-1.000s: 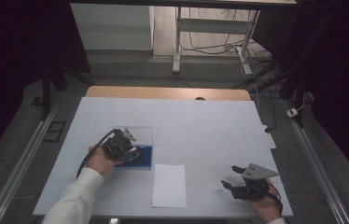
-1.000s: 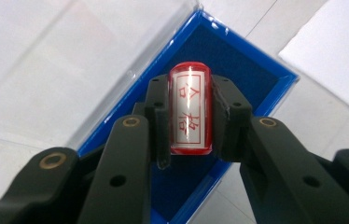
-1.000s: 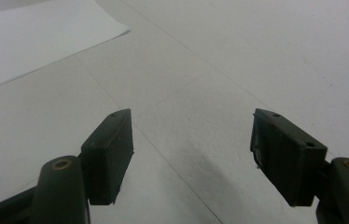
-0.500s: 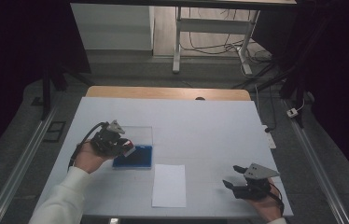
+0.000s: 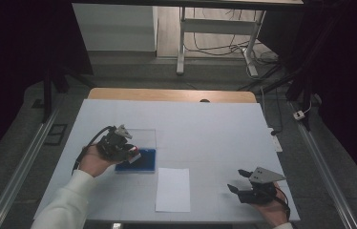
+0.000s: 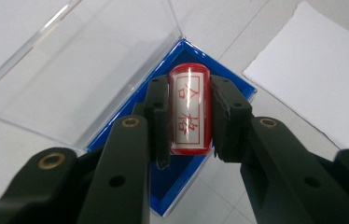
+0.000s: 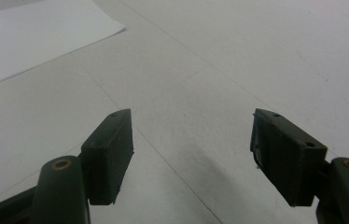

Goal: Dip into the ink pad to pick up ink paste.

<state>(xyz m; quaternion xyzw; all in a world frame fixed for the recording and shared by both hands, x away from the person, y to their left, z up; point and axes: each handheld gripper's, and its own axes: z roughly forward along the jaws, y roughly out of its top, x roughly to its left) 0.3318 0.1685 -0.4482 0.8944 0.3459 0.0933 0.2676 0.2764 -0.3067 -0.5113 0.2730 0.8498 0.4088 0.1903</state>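
1. The left claw [image 6: 189, 116] is clamped on a red stamp [image 6: 190, 109], pads pressing both of its sides; the stamp's printed face looks up at the camera.
2. Since a second ago the left hand has drawn back from over the blue case [image 5: 141, 160] toward its left edge, with the stamp in the grip. My reading: the stamp has been lifted out of the case and is ready to carry to the paper [image 5: 173, 189].
3. The stamp hangs above the case's blue base, beside the clear lid [image 6: 70, 60], which lies open and flat.
4. The right claw [image 7: 191, 158] stands wide open with nothing between its pads, resting well right of the paper, as it did a second ago.
5. Room: the paper lies just right of and nearer than the case, with bare tabletop [image 5: 205, 124] between. The lid's raised rim is the one edge to clear; the tabletop's near edge sits close below the paper.
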